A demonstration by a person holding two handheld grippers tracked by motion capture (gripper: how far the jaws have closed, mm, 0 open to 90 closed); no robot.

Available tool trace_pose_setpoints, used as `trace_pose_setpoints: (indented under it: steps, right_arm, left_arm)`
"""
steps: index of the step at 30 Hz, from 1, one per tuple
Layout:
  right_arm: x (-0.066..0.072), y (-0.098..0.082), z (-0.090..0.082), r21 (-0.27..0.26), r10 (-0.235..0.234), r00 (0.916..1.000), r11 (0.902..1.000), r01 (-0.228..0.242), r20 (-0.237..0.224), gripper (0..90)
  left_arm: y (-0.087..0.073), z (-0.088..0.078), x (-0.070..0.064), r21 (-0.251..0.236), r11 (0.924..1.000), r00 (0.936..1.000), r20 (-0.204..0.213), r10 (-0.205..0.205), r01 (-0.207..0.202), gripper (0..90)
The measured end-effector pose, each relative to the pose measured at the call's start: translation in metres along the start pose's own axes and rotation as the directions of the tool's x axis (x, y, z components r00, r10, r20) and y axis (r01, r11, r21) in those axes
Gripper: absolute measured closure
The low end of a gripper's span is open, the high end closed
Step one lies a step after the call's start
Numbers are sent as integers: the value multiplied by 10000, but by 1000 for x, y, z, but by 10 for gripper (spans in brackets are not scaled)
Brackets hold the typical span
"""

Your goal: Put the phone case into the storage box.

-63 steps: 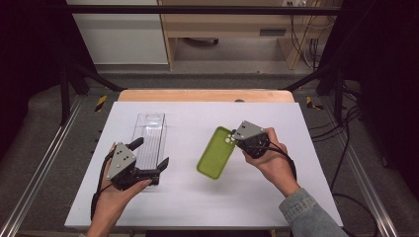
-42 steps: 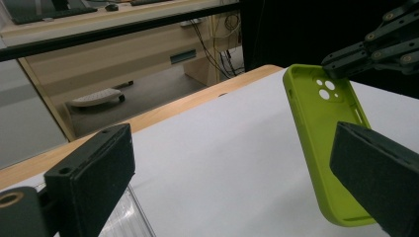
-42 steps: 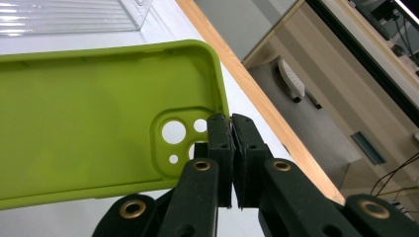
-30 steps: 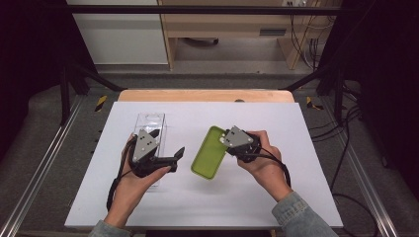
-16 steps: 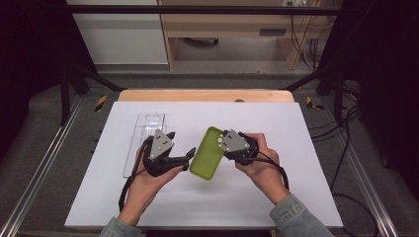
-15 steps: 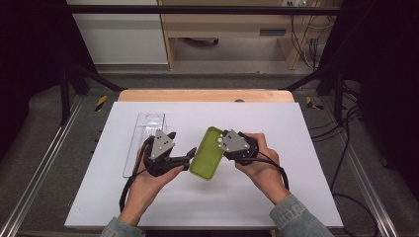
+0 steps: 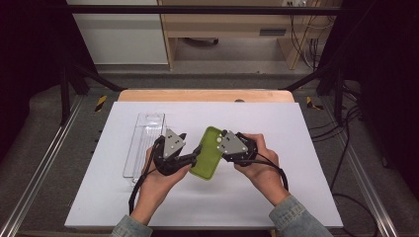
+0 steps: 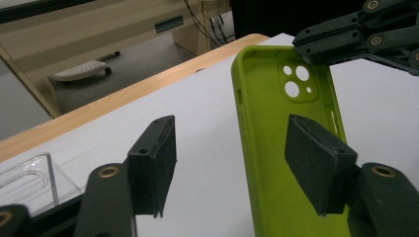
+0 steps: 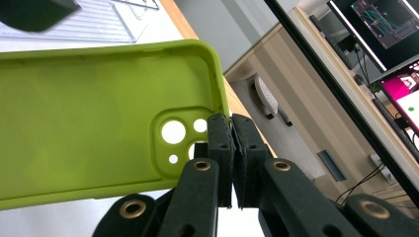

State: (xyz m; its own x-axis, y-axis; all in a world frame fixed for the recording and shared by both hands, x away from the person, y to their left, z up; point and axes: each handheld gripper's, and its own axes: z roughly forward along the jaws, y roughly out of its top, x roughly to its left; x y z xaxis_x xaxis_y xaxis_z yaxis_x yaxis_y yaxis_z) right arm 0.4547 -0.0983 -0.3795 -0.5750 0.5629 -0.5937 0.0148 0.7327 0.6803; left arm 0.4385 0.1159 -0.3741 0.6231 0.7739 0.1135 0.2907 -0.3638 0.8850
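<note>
A: Where did the lime-green soft phone case sit at that point?

B: Over the middle of the white table top, hollow side up, with its camera-hole corner toward the far edge. The right gripper was pinching the rim right beside the camera cutout, jaws nearly together with only the thin wall between them. That pinch at one corner kept the rest of the case free for the other tool.

A: And the left gripper?

B: Its jaws stood half-wide and had just been closing. In the left gripper view one pad was inside the hollow and the other pad outside, with the case's long side wall between them. Neither pad pressed on the wall yet, so I'd call it unclamped. Straddling the wall that way looked like the set-up for a second hold opposite the first, so the case could be steadied or flexed.

A: Was the near end resting on the table?

B: Hard to say; from above it seemed to lie low, possibly touching, but the hands hid that edge.

A: What about room to work?

B: The clear plastic tray lay just beside the left hand, toward the table's left side. The outer pad had bare table beneath it. To the right and toward the person the table top was bare, and the wooden strip at the far edge was well apart from both tools
</note>
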Motion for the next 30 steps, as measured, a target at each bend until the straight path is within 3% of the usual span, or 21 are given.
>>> trace_pose_setpoints:
  steps: [7, 22, 30]
  right_arm:
    - [1, 2, -1, -33, -133, 9999, 9999, 134, 49, 880]
    - [9, 4, -5, -248, -625, 9975, 9977, 633, 328, 880]
    - [11, 6, -7, -364, -822, 9954, 9958, 841, 493, 880]
  left_arm:
    - [1, 5, -4, 166, 9999, 9999, -158, 6, -4, 443]
    - [4, 17, -6, 907, 9958, 9998, 185, -122, 105, 605]
    - [6, 18, -6, 998, 9947, 9989, 368, -282, 244, 670]
